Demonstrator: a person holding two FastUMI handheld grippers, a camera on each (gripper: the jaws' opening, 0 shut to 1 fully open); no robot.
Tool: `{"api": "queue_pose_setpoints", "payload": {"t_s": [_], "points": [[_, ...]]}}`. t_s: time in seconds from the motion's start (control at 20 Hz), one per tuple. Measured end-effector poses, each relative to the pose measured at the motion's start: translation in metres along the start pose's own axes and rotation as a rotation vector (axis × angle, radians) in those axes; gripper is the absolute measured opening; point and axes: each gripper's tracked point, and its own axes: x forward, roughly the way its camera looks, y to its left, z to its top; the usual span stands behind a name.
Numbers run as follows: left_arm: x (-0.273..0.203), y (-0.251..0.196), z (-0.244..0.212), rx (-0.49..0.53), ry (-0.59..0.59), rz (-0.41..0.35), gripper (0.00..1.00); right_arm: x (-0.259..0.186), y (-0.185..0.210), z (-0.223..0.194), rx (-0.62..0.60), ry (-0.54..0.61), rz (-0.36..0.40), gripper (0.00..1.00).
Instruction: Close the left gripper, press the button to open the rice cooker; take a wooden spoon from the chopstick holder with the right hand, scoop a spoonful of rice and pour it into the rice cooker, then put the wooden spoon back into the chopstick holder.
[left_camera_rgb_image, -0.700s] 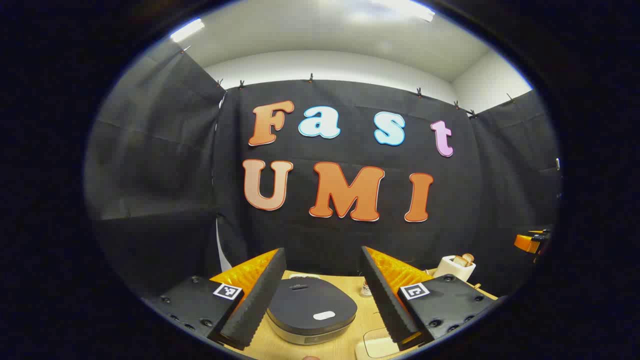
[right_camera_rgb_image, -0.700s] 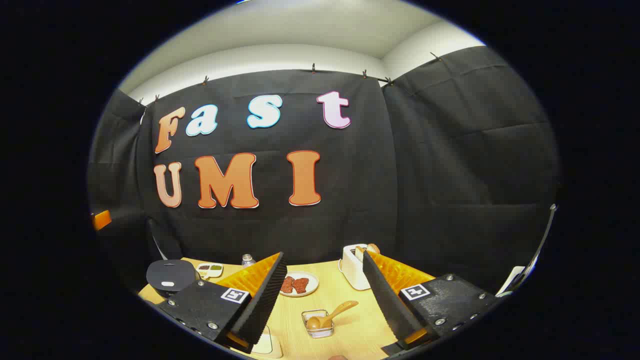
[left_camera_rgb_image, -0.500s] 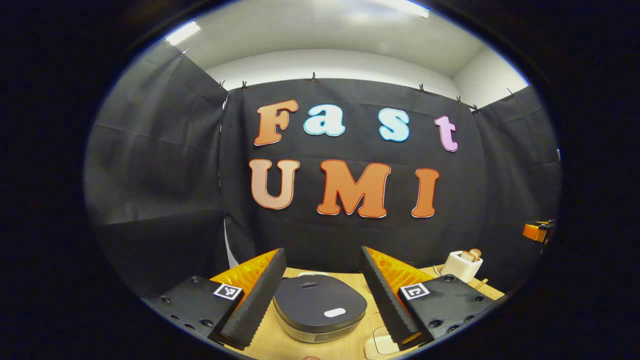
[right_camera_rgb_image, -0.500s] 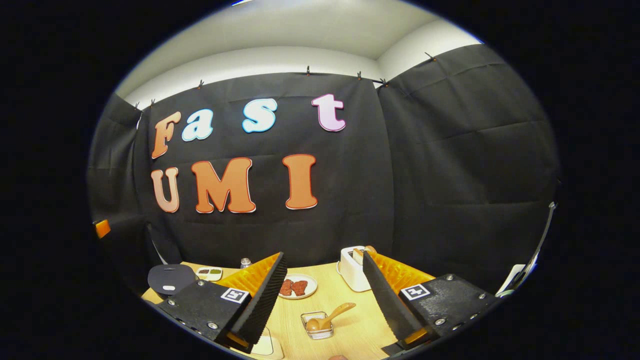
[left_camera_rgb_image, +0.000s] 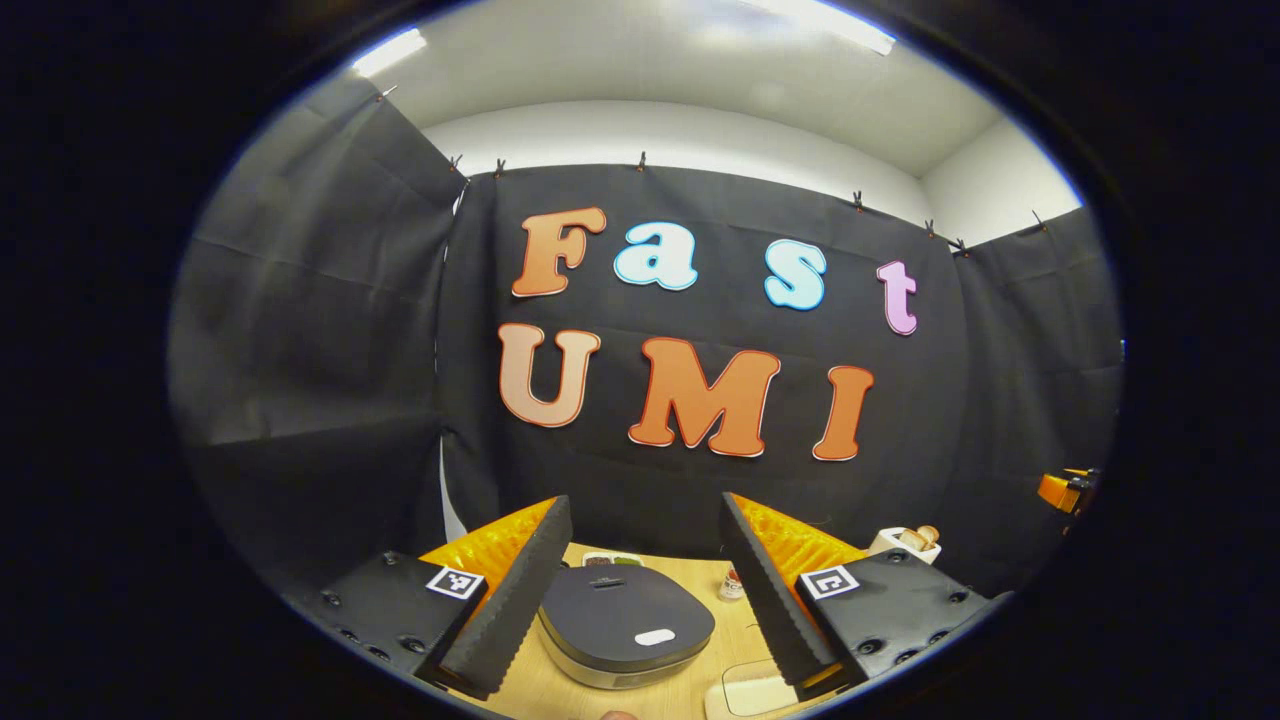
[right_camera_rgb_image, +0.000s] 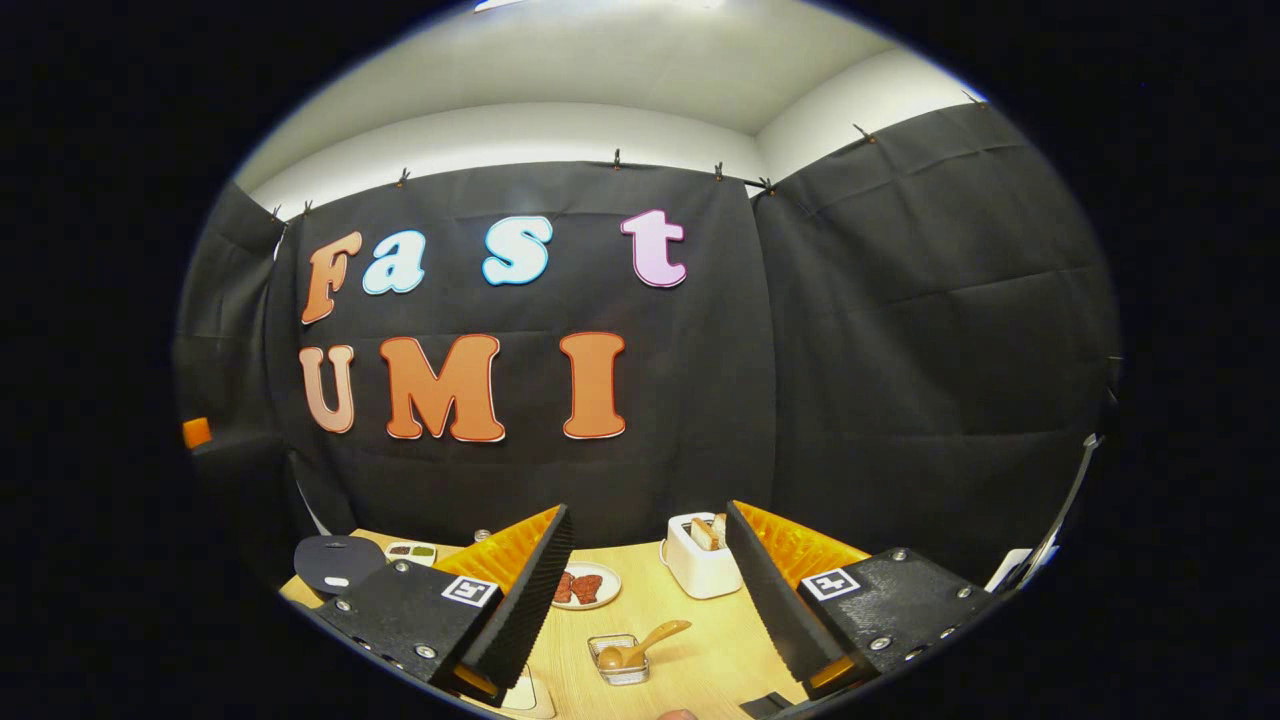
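Your left gripper (left_camera_rgb_image: 640, 590) is spread wide with nothing in it, hovering above the table (left_camera_rgb_image: 735, 640), and the rice cooker (left_camera_rgb_image: 625, 625) sits lid down right between its fingers, just ahead. Your right gripper (right_camera_rgb_image: 645, 610) gapes just as wide, empty too, level over the wooden spoon (right_camera_rgb_image: 635, 648) lying in the chopstick holder (right_camera_rgb_image: 617, 660) dead ahead between its fingers

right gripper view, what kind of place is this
Likely a staged kitchen tabletop in a cloth-walled recording booth: a wooden table carries a toaster with bread, a plate of food and a closed rice cooker.
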Motion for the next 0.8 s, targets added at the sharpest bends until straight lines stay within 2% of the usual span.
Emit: {"api": "queue_pose_setpoints", "payload": {"t_s": [0.15,0.2,0.5,0.55,0.7,0.8], "points": [[-0.004,0.007,0.0,0.04,-0.012,0.021,1.0,-0.001,-0.003,0.0,-0.01,0.004,-0.009,0.95],[-0.005,0.006,-0.002,0.038,-0.007,0.019,0.99,-0.003,-0.002,-0.002,-0.009,0.008,-0.004,1.0],[-0.008,0.009,-0.01,0.023,0.018,0.03,0.98,-0.003,0.005,-0.006,-0.008,0.018,0.013,1.0],[-0.007,0.008,-0.012,0.025,0.022,0.025,0.98,-0.004,0.006,-0.007,-0.012,0.021,0.015,0.95],[-0.004,0.003,-0.021,0.024,0.046,0.003,0.97,-0.006,0.007,-0.01,-0.011,0.028,0.02,0.95],[-0.003,0.004,-0.026,0.015,0.062,0.002,0.76,-0.006,0.006,-0.009,-0.001,0.028,0.016,0.95]]}}
